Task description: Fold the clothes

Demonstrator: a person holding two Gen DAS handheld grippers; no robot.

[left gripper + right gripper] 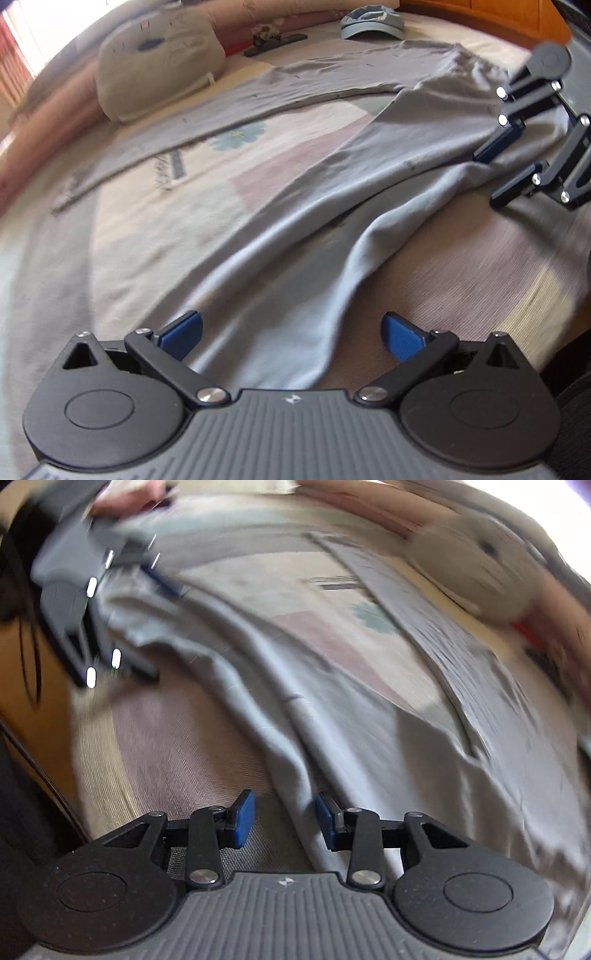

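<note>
Lying spread on the bed [480,258], legs apart in a V and not yet folded, grey trousers [295,229], with left gripper [291,334] released over one leg end and right gripper [284,819] released near the waist.

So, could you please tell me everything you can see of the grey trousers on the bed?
The grey trousers look like soft, thin jersey, light blue-grey and creased. They lie flat on the patterned bedspread, their two legs spread apart in a V. The near leg runs between the open left tongs, with long folds along it; the far leg stretches toward the pillow. The right tongs are at the waist end, open; whether they touch the cloth is unclear.
</note>
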